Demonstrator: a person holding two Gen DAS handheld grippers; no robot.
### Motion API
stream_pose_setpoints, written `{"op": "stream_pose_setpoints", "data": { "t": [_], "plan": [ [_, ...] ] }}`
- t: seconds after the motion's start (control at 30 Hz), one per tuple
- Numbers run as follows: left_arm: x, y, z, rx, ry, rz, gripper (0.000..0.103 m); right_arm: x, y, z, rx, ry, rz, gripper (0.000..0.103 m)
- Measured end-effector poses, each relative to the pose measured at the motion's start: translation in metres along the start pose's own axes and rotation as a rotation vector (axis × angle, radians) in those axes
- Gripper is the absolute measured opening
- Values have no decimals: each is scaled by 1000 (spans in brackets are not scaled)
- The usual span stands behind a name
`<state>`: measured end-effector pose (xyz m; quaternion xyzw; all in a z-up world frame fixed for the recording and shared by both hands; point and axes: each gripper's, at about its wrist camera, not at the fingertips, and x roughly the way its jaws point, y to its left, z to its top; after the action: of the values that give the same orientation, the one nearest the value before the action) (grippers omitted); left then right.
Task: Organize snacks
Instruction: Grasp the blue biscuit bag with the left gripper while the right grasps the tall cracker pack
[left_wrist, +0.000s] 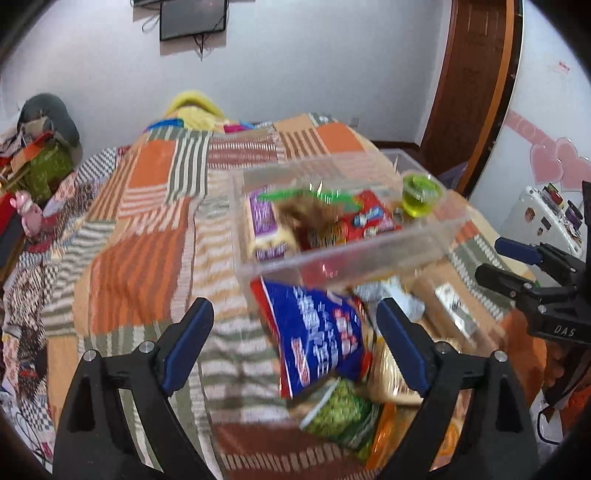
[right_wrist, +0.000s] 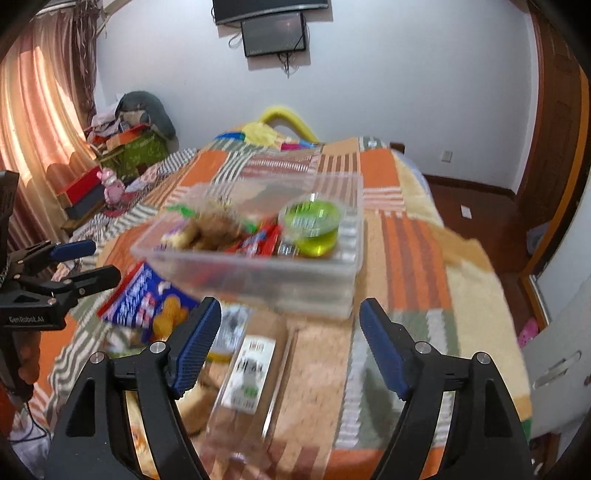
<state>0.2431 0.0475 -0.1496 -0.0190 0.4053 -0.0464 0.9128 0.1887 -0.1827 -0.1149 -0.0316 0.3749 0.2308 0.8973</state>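
Both jaws wide, nothing held: my left gripper (left_wrist: 295, 328) over the blue snack bag (left_wrist: 317, 332), right gripper (right_wrist: 290, 336) over the brown packet (right_wrist: 251, 373), near the clear bin (right_wrist: 255, 269).

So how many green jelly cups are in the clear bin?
1. The green jelly cup sits in the clear bin, at its right end in the right wrist view, beside the red packet. Others could be hidden under the blurred snacks.

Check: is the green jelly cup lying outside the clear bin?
No, the green jelly cup sits inside the clear bin, at its right end.
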Motion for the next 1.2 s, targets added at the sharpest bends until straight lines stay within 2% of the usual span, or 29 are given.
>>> {"op": "stream_pose_setpoints", "data": {
  "t": [0.23,0.5,0.6,0.67,0.73,0.77,0.83,0.97,1.2],
  "plan": [
    [21,2,-13,-39,47,-31,91,19,11,-18,-20,81,5,75],
    [49,-7,-19,-34,88,-52,89,43,12,-25,-9,155,21,74],
    [60,-11,-20,-30,109,-65,82,47,11,-27,6,164,36,68],
    [64,-13,-21,-34,121,-79,76,50,8,-28,28,174,60,60],
    [66,-14,-22,-42,112,-74,75,51,8,-30,41,179,81,53],
    [65,-14,-23,-42,106,-76,73,51,10,-30,32,177,80,46],
    [62,-16,-24,-25,95,-66,69,51,13,-31,15,180,89,40],
    [51,-21,-26,26,66,-36,61,47,15,-35,-2,167,76,36],
    [29,-18,-28,25,36,-12,59,36,8,-40,9,154,80,34]
  ]
}}
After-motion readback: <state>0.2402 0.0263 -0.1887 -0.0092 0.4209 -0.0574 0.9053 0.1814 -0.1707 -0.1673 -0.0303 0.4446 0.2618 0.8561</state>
